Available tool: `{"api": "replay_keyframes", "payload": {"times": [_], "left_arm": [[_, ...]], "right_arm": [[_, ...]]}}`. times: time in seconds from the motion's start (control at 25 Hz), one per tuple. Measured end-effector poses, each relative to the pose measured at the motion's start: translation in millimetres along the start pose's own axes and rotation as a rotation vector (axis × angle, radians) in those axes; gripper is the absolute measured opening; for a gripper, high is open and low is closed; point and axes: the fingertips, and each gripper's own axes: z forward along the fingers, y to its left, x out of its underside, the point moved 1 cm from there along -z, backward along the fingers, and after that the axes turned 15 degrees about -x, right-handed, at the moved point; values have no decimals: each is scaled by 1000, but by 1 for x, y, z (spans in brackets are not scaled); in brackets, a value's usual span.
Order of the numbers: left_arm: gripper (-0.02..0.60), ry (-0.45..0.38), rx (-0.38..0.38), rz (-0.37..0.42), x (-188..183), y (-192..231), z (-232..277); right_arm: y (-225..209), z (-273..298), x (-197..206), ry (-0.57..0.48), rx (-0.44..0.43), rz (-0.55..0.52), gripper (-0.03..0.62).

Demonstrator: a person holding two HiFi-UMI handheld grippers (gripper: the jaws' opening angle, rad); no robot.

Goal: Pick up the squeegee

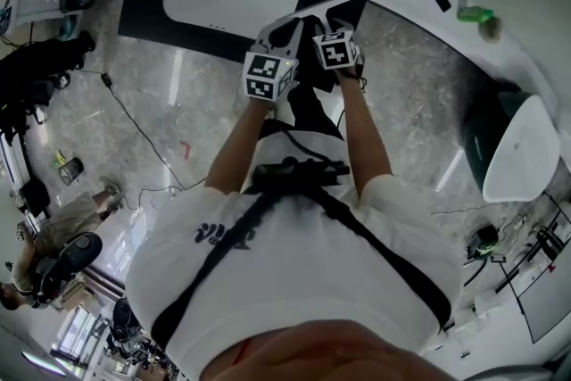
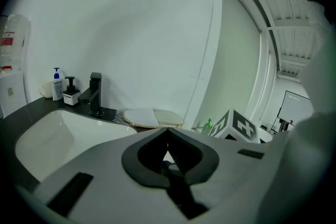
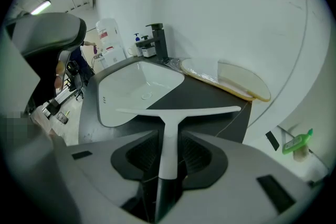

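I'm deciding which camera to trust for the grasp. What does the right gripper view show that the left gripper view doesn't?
Only the right gripper view: the white squeegee, its handle between the open jaws of the right claw. Only the left gripper view: the left claw, jaws together on nothing, and the right claw's marker cube. Both: the white sink, black faucet, soap bottles and green bottle.

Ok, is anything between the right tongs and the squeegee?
No. The right gripper view shows the white handle of the squeegee between the open right tongs, nothing in the way.
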Motion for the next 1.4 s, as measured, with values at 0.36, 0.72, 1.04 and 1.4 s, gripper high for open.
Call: {"api": "replay_keyframes", "payload": {"times": [0.36,0.72,1.04,1.4], "left_arm": [[12,-32,-51,-46,-22,15,-12],[12,-134,-85,-72,-90,58,-42],[12,-254,-75,-19,-155,90,-66],[12,-427,-58,8,-235,101,-92]], "right_arm": [[0,-15,-18,-68,36,-12,94],[36,-80,-76,-269,71,20,94],[88,-173,-193,-654,94,-67,94],[121,-258,-266,-923,147,-166,94]]}}
